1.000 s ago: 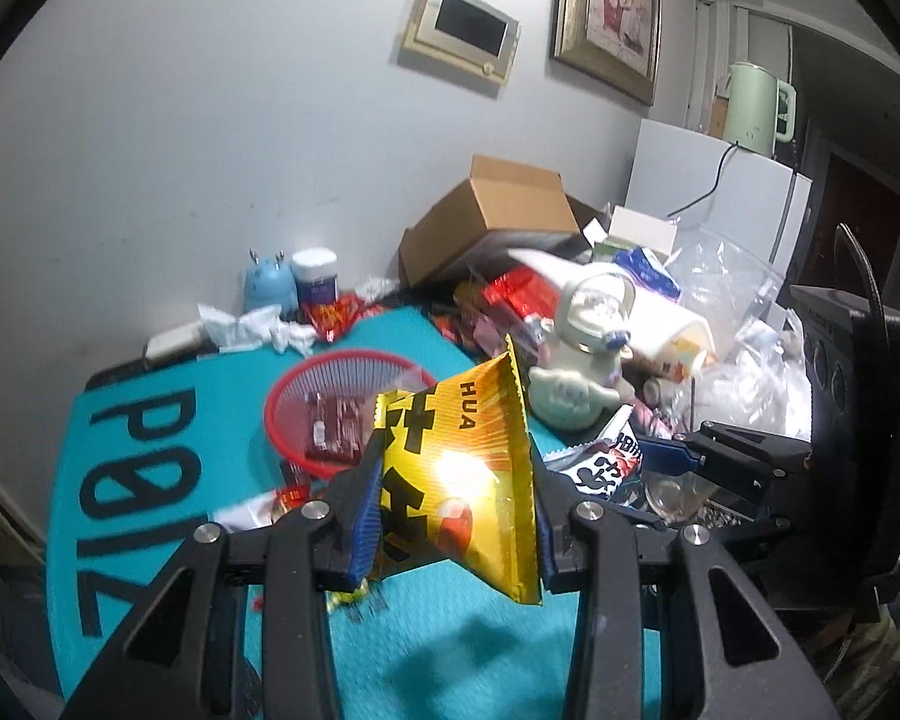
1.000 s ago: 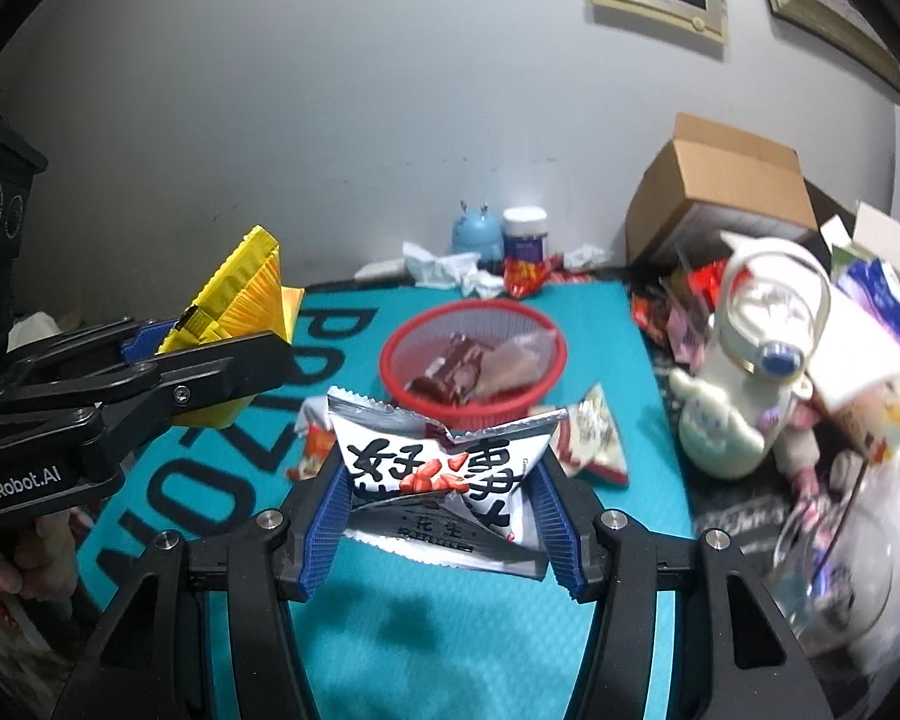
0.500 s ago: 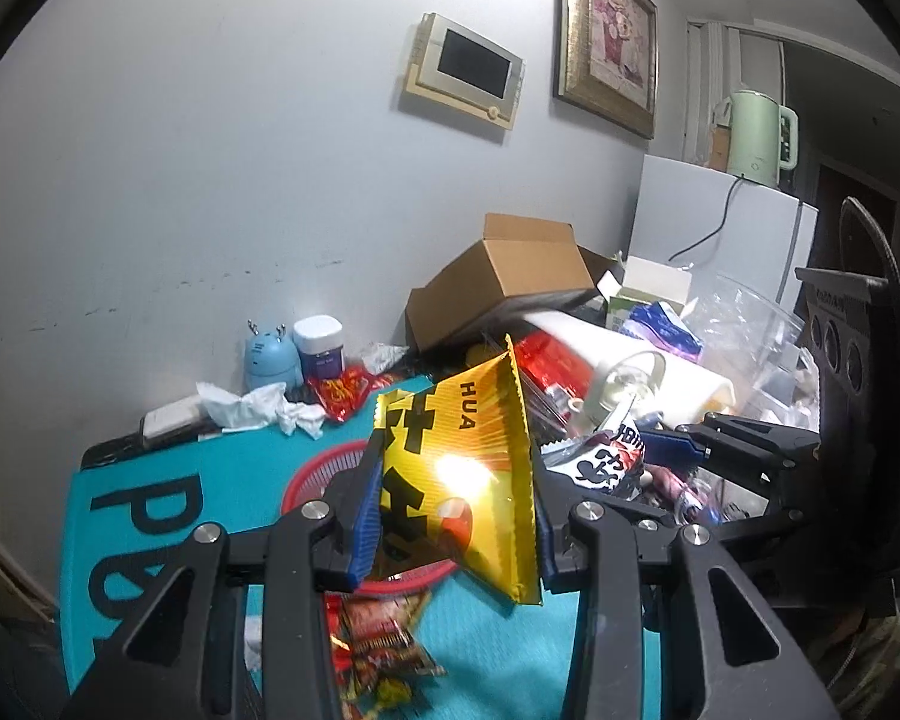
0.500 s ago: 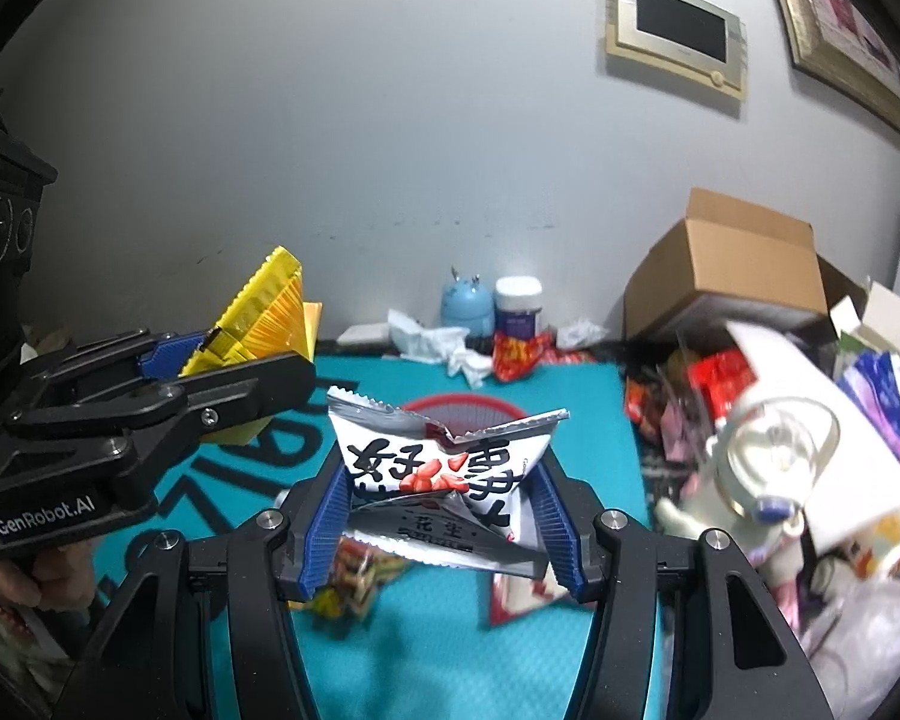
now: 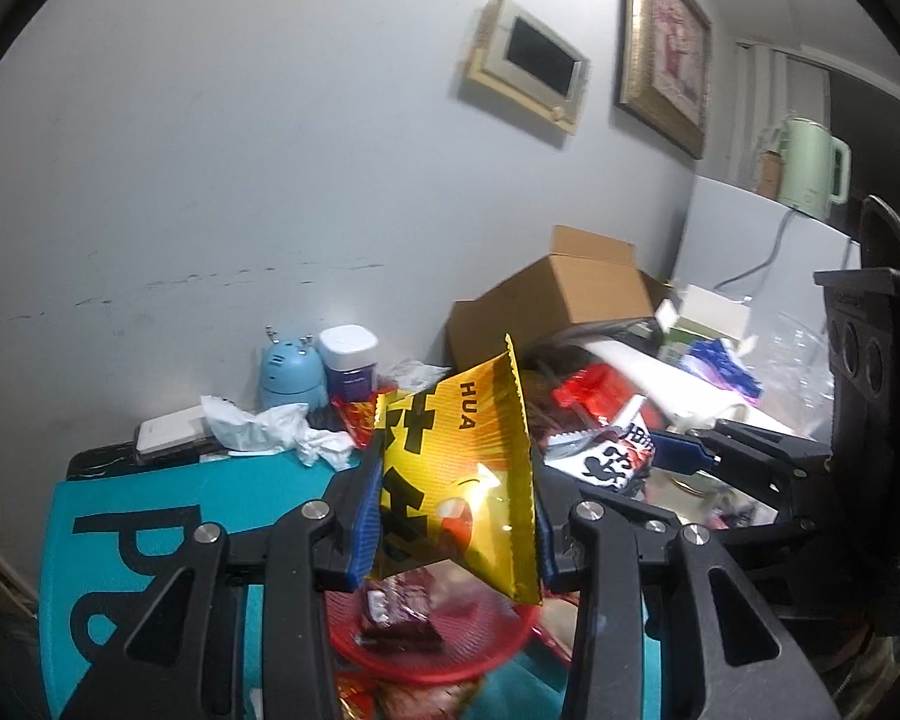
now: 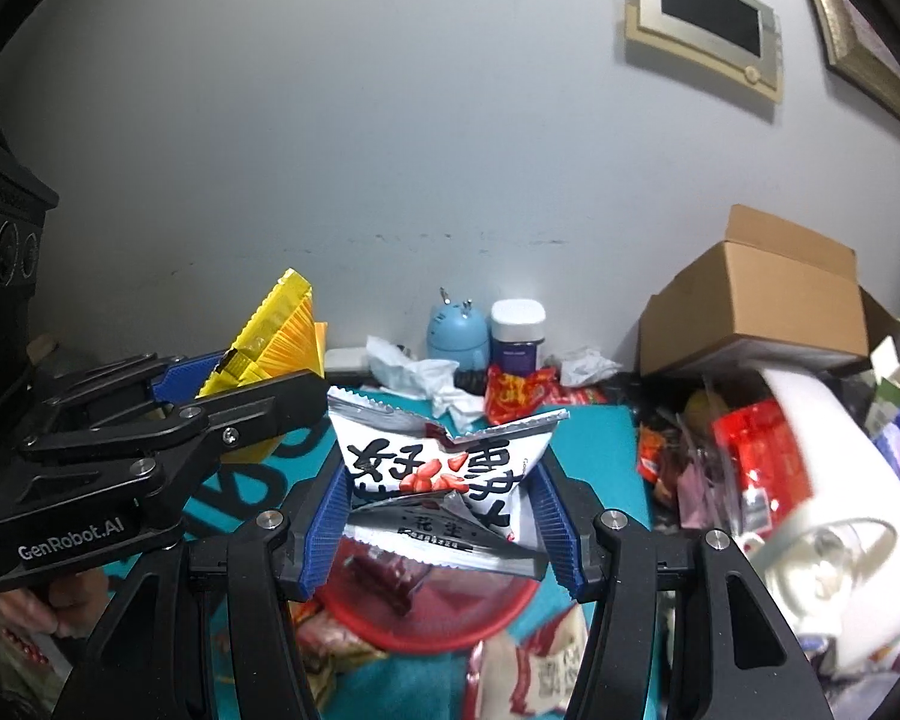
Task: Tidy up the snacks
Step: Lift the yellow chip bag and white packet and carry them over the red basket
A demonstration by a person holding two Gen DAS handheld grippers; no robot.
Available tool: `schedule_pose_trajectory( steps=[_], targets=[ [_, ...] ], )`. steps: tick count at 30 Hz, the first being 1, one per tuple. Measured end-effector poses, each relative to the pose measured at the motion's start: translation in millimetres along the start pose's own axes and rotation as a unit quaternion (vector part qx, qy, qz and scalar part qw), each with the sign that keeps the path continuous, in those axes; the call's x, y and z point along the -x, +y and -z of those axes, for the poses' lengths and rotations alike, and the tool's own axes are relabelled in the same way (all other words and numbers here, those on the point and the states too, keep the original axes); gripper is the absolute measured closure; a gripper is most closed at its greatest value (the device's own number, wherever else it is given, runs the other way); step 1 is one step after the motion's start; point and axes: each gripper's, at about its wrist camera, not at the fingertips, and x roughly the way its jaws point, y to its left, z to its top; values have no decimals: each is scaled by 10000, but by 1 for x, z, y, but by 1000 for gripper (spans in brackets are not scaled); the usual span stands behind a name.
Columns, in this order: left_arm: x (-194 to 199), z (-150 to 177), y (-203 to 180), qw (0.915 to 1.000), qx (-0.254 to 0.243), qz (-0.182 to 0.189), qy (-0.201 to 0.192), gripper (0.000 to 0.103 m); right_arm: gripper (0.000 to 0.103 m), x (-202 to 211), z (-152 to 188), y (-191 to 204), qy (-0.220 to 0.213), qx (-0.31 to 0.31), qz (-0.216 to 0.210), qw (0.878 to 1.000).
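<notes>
Both of my grippers are loaded above the red basket (image 5: 450, 654), which sits on the teal mat (image 5: 150, 510) and already holds a dark red packet (image 5: 396, 612).

(a) My left gripper (image 5: 456, 516) is clamped narrowly on the yellow snack bag (image 5: 468, 468), blue pads pressing its two side edges. The bag stands tall and tilted, most of it above the grip. Risk: glossy foil pinched only at the edges may slide or pivot between the pads, and a release made off-centre would drop it on the mat beside the rim.

(b) My right gripper (image 6: 444, 516) is closed on the white peanut bag (image 6: 444, 480), which is buckled and creased between the pads. Risk: the air-filled pouch may spring out sideways, or land on loose packets (image 6: 534, 666) lying at the near edge of the basket.

(c) The two grippers hang just beside each other, left one to the left and slightly farther. Risk: a collision, or one bag knocking the other, if both descend together.

(d) To the right, the clutter (image 6: 750, 450) and the cardboard box (image 6: 762, 312) crowd the mat; a wide swing could snag them.
</notes>
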Motion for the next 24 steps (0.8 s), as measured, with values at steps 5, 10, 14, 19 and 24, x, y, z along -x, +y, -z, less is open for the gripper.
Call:
schedule_pose_trajectory(
  steps=[5,10,14,19,24],
  targets=[
    [-27,4,21,9995,125,-179,244,64,46,-31,1,-4,162,-31,17,9999],
    [-54,13,36,9978,225,-265,566,64,46,-65,7,-8,352,-135,80,9993],
    [-73,22,42,9957,238,-423,787,64,46,-85,16,-15,538,-283,-22,9981],
    [-92,32,47,9929,305,-506,1033,64,46,-100,20,-21,783,-240,230,9964],
    [-105,39,51,9903,327,-591,1217,64,46,-109,22,-20,962,-114,275,9949]
  ],
)
